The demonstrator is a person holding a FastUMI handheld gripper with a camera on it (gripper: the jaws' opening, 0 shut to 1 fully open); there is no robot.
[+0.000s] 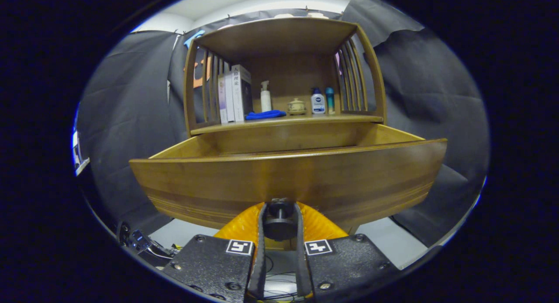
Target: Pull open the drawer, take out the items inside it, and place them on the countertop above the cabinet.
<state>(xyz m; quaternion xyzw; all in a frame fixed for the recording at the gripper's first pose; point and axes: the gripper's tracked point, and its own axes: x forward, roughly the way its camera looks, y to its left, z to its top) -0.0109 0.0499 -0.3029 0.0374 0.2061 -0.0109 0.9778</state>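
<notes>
A wooden drawer point(288, 176) stands pulled out from the cabinet toward me, its front panel just ahead of the fingers. My gripper point(280, 218) is shut on the drawer's dark round knob point(279, 222), one finger on each side of it. The drawer's inside is hidden behind its front panel. Above the drawer runs the wooden countertop point(288, 121), under a shelf frame with slatted sides.
On the countertop stand three books point(233, 95), a white spray bottle point(265, 98), a blue cloth point(264, 115), a small lidded cup point(296, 106), a white bottle point(318, 103) and a teal bottle point(329, 100). Cables point(144, 244) lie on the floor below left.
</notes>
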